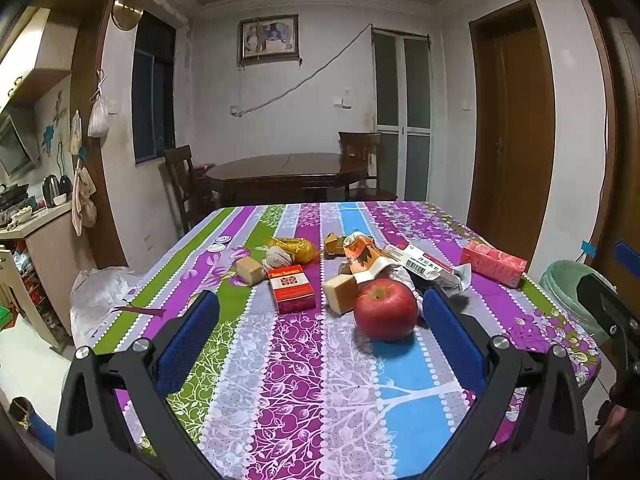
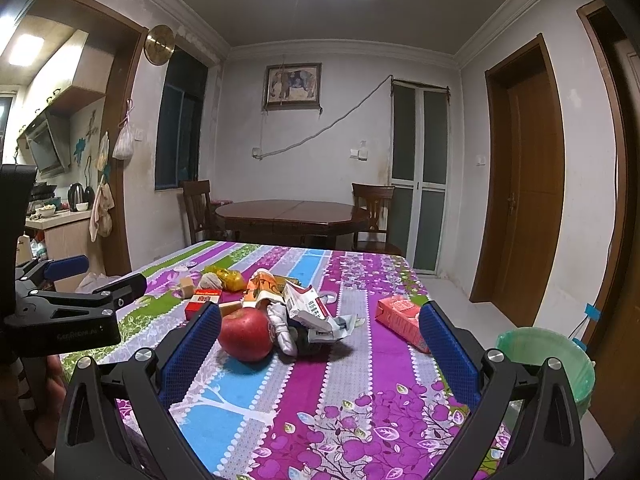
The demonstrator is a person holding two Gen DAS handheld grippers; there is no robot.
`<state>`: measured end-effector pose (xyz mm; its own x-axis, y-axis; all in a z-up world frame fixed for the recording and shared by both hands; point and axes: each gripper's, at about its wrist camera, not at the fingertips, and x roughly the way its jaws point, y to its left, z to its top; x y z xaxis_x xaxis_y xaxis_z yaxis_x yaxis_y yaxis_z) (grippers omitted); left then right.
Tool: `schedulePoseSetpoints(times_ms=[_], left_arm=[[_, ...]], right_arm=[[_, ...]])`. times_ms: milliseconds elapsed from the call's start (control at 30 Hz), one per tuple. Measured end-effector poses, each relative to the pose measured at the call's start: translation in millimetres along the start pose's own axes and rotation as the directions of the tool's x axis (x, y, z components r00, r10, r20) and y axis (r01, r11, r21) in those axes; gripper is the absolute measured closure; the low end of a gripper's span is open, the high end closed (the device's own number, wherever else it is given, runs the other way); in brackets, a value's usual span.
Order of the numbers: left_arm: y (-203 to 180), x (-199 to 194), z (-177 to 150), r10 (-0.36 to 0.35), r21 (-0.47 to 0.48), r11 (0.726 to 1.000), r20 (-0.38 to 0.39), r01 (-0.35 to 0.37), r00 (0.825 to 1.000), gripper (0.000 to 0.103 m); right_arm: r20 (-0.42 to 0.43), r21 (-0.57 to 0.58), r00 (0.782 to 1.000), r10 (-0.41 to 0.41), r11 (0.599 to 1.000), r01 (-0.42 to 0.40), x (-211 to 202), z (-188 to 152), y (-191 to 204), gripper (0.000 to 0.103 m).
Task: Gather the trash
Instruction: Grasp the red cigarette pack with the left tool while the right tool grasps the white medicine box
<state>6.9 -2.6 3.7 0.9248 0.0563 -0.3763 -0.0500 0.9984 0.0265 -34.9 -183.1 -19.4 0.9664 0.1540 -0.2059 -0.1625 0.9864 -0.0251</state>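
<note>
— Since the trash sits heaped mid-frame on the striped tablecloth point(image 1: 304, 360), crumpled wrappers point(image 1: 424, 268) just behind the apple point(image 1: 385, 309), where do we start?
— We'd guess there; the red box point(image 1: 291, 288) and pink carton point(image 1: 493, 263) lie beside it.
— Grippers?
— Left gripper point(image 1: 318, 334) and right gripper point(image 2: 320, 344) both spread wide, empty, hovering short of the pile.
— Bin?
— Green bin point(image 2: 560, 354) at lower right, off the table edge, so we judge drops are short.

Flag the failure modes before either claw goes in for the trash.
1. The apple touches the crumpled wrappers; a grab there may roll it toward the table edge.
2. The bin stands off the table's right edge, so a short drop hits the floor.
3. The pink carton lies near that edge.
</note>
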Motion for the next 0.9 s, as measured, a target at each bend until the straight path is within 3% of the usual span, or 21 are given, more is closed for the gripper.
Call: schedulePoseSetpoints(times_ms=[167,333,467,533,600,633,667,800,900], left_arm=[[1,0,0,-0.004,0.002,1.0,-0.001,0.004,1.0,0.005],[35,40,7,-0.093,-0.04,0.995,-0.108,0.089,0.99,0.005],[74,115,6,-0.119,-0.067,0.992,-0.285,0.104,0.951,0.005],[83,150,4,-0.162,-0.079,0.987,-0.361,0.143,0.918,0.005],[85,176,3,-0.191,-0.081,0.982,-0.4,0.173,0.896,0.005],[87,195,3,-0.23,-0.103,0.973,-0.439,0.205,0.869,0.005],[87,204,2,-0.234,-0.114,0.972,-0.453,0.205,0.86,0.007],[88,247,12,-0.181,-0.13,0.983,-0.504,0.134,0.844,0.008],[79,269,19,-0.11,-0.086,0.993,-0.522,0.076,0.846,0.008]], right_arm=[[-0.015,-0.001,1.0,0.012,1.0,-0.012,2,1,2,0.004],[-0.153,0.086,0.973,0.171,0.983,-0.159,36,-1,-9,0.004],[-0.237,0.091,0.948,0.21,0.977,-0.194,61,-8,-15,0.004],[-0.264,0.102,0.937,0.23,0.972,-0.21,71,-15,-18,0.004],[-0.29,0.109,0.924,0.248,0.968,-0.226,81,-23,-18,0.004],[-0.304,0.118,0.916,0.262,0.964,-0.237,88,-27,-18,0.004],[-0.315,0.126,0.909,0.272,0.962,-0.244,93,-30,-18,0.004],[-0.337,0.137,0.9,0.278,0.96,-0.245,111,-35,-21,0.004],[-0.349,0.141,0.894,0.281,0.959,-0.246,123,-37,-21,0.004]])
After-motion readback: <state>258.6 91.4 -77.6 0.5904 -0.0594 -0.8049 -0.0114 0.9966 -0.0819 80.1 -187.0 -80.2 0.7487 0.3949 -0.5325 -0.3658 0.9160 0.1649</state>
